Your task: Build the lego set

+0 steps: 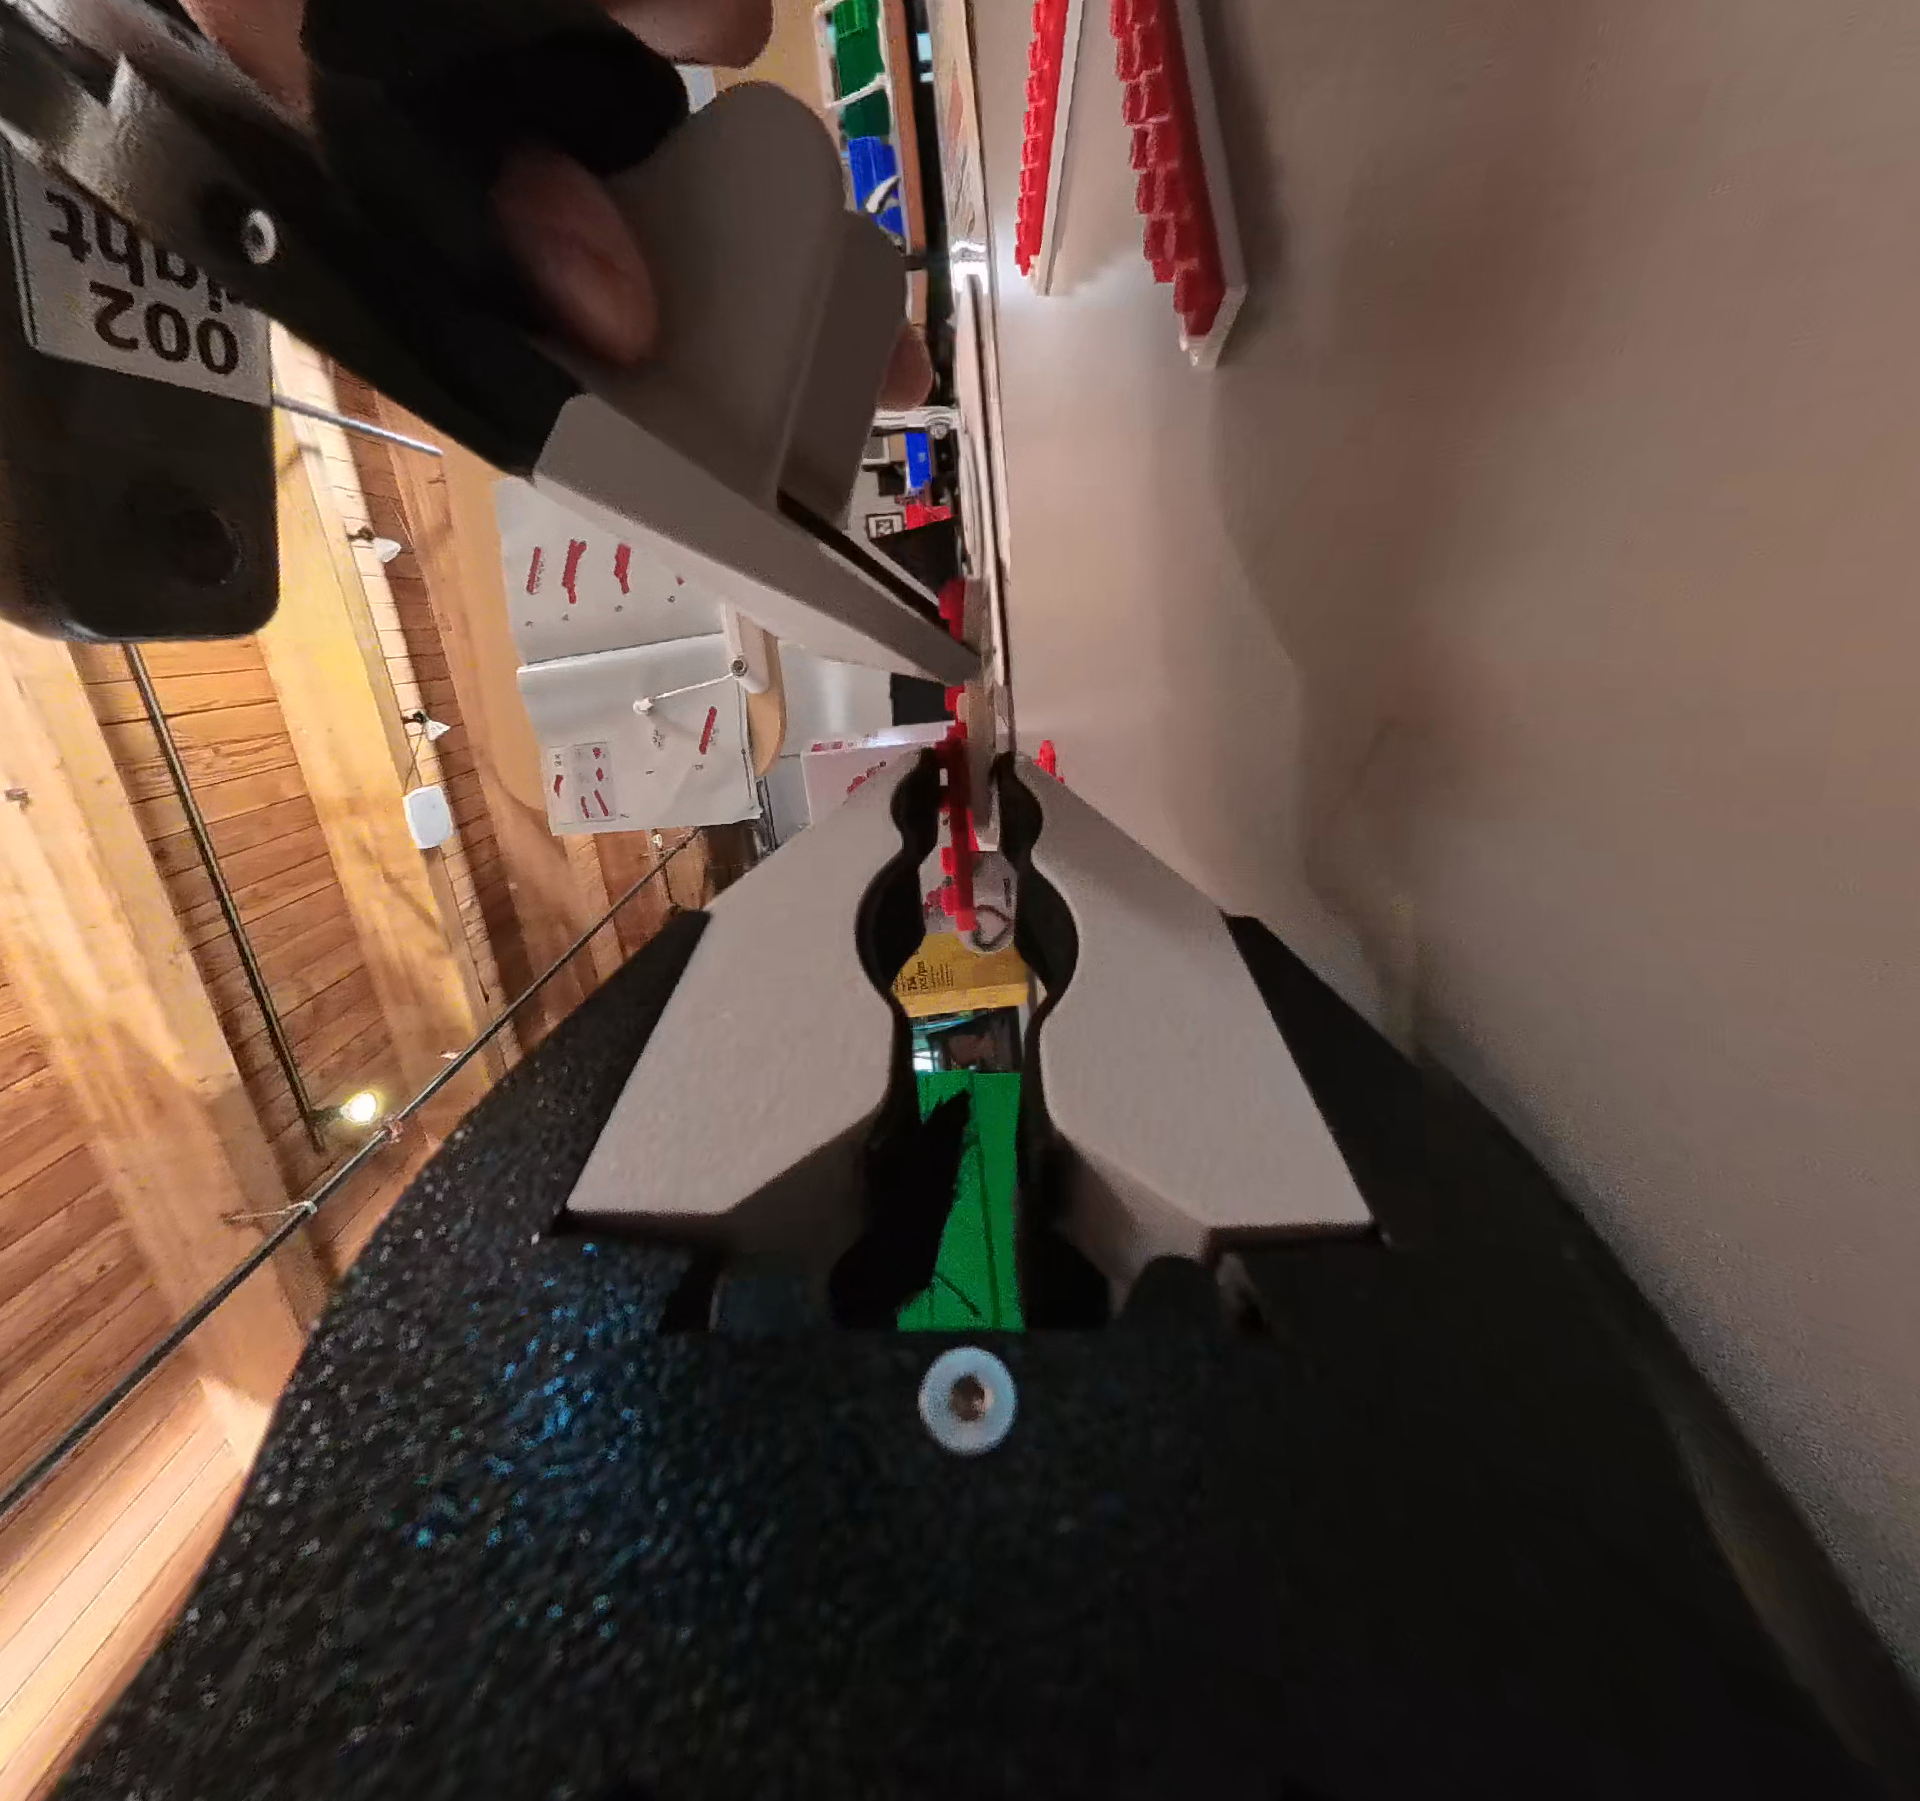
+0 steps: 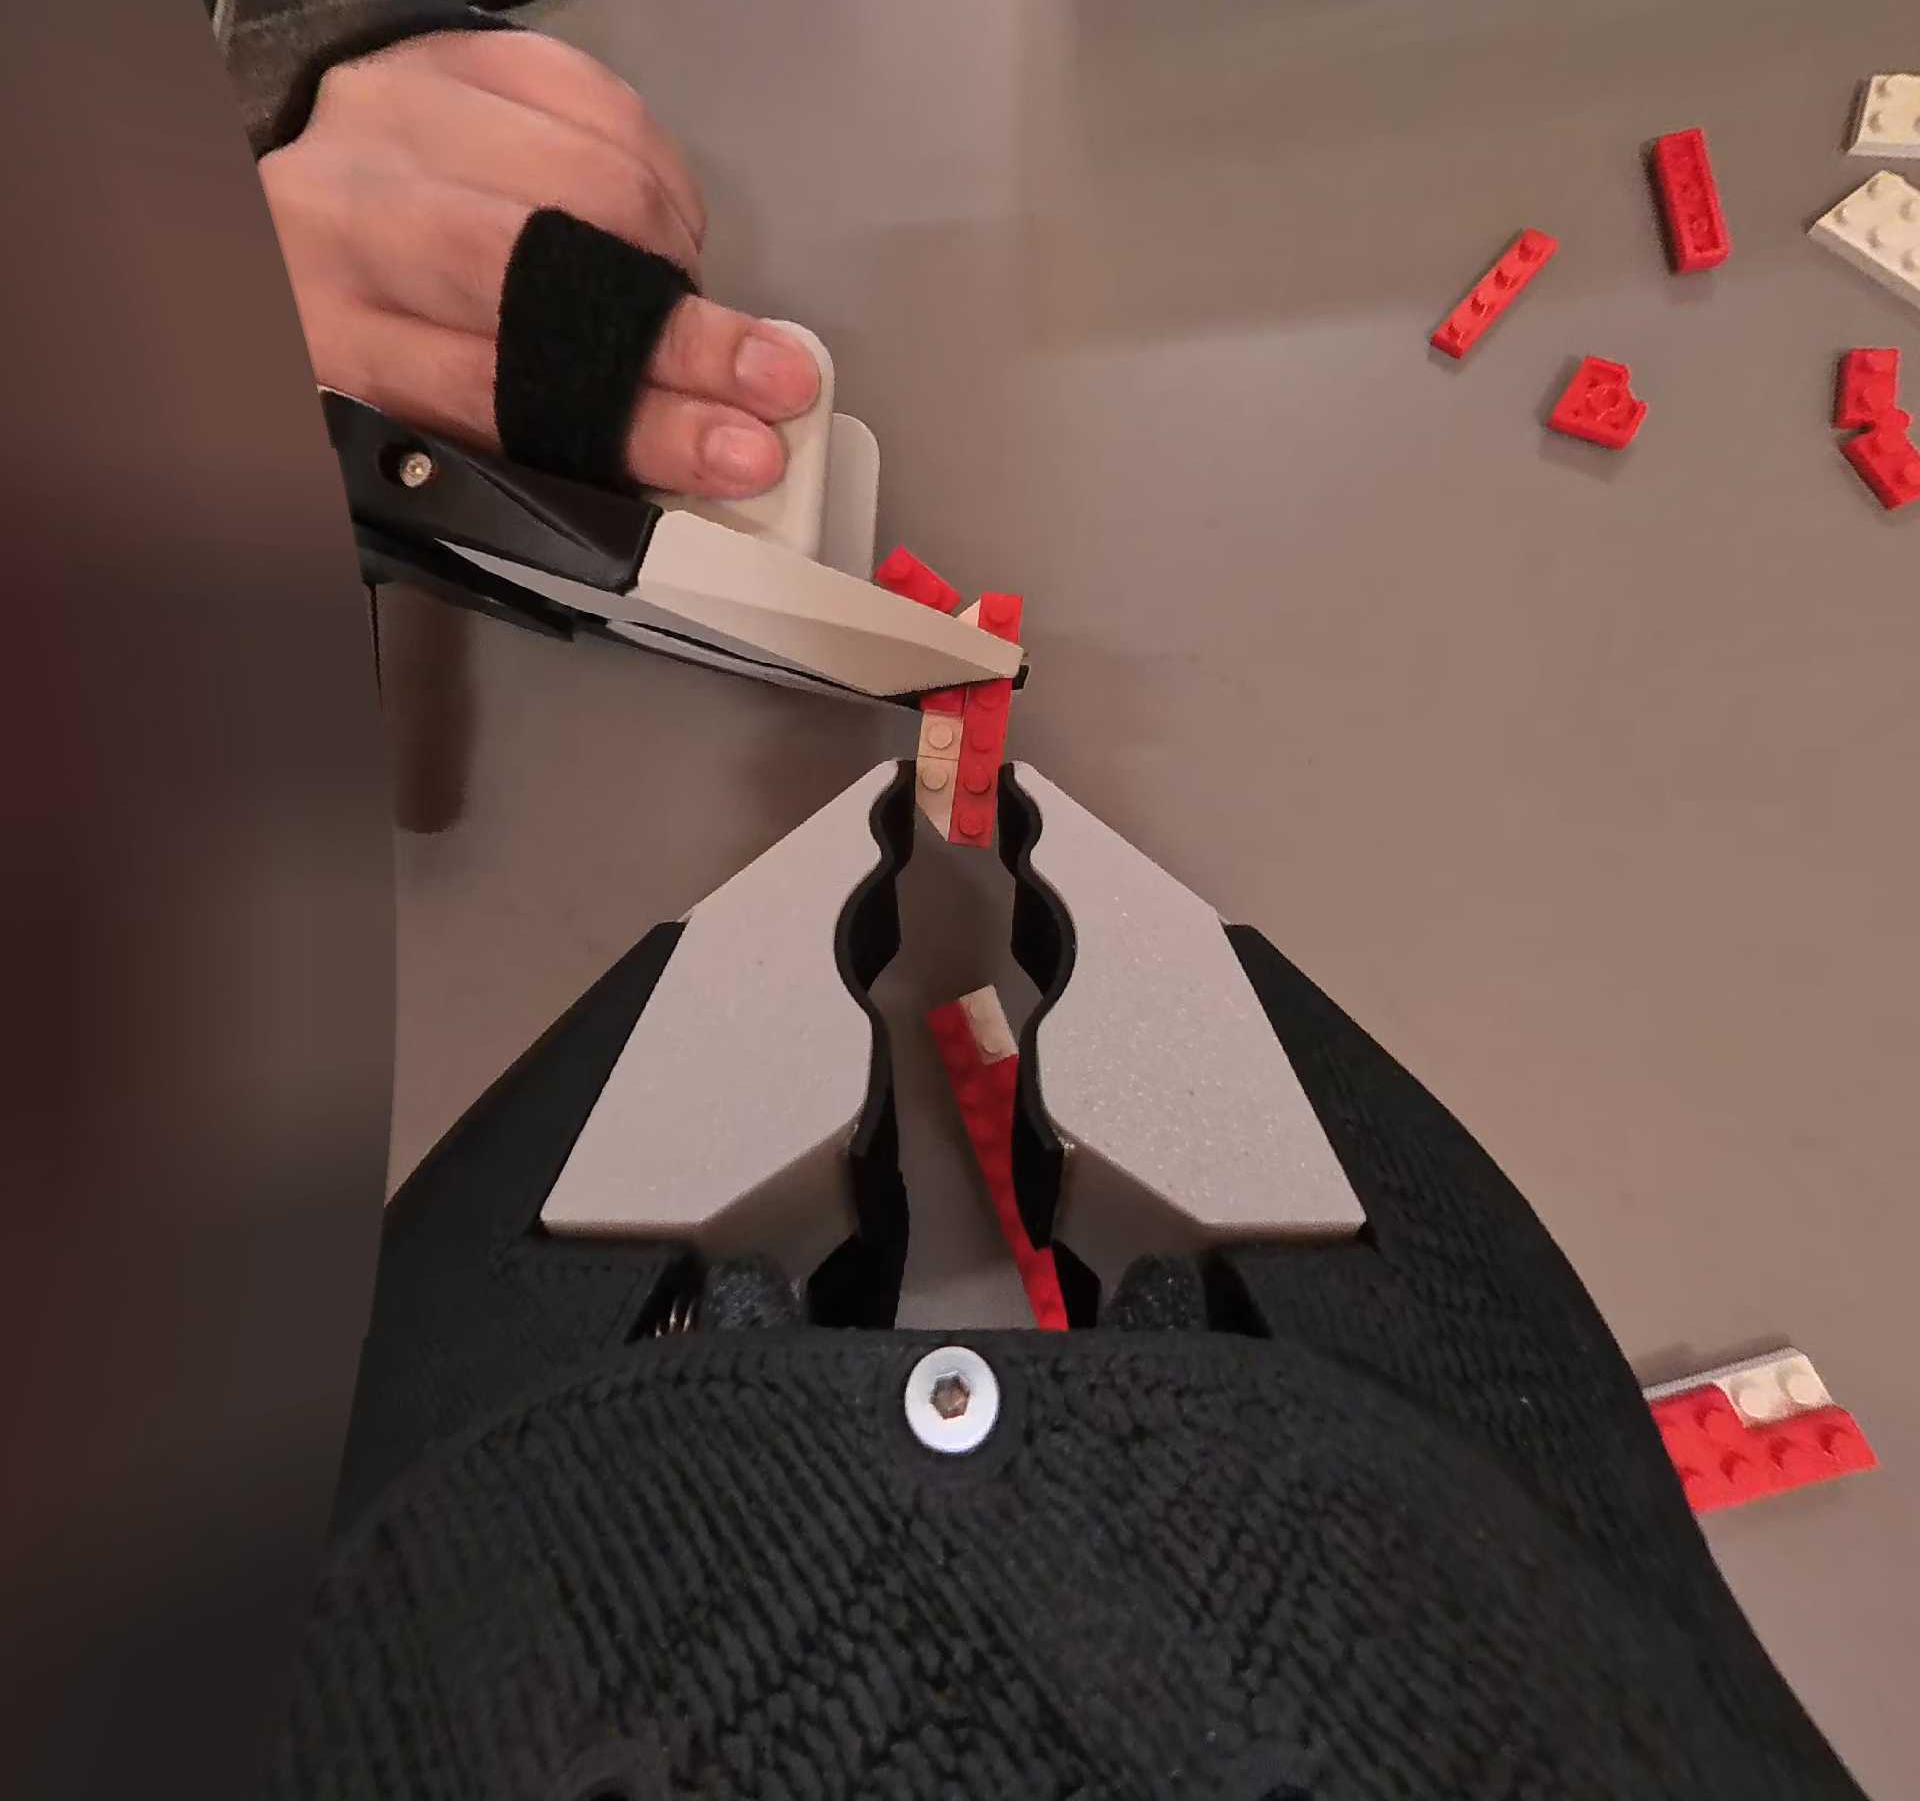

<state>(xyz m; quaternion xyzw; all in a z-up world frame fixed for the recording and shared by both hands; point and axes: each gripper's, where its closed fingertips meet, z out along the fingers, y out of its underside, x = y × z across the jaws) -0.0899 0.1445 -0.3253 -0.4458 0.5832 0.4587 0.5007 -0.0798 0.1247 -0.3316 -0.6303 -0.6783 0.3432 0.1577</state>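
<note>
A small flat assembly of red and tan plates (image 2: 971, 764) is held above the grey table (image 2: 1299, 608), studs facing the right wrist view. My right gripper (image 2: 959, 772) is shut on its near end, one fingertip on each long side. My left gripper (image 2: 1003, 679) comes in from the left, held by a hand, and is shut across the assembly's middle from above and below. In the left wrist view the assembly (image 1: 977, 816) shows edge-on between my left gripper's tips (image 1: 968, 772), and the right gripper (image 1: 961, 665) meets it from the upper left.
A red and white wedge piece (image 2: 977, 1076) lies on the table under my right gripper. Another red and white piece (image 2: 1756, 1429) lies at the lower right. Loose red plates (image 2: 1496, 291) and white wedge plates (image 2: 1881, 234) lie at the far right. Long red plates (image 1: 1143, 89) lie further off.
</note>
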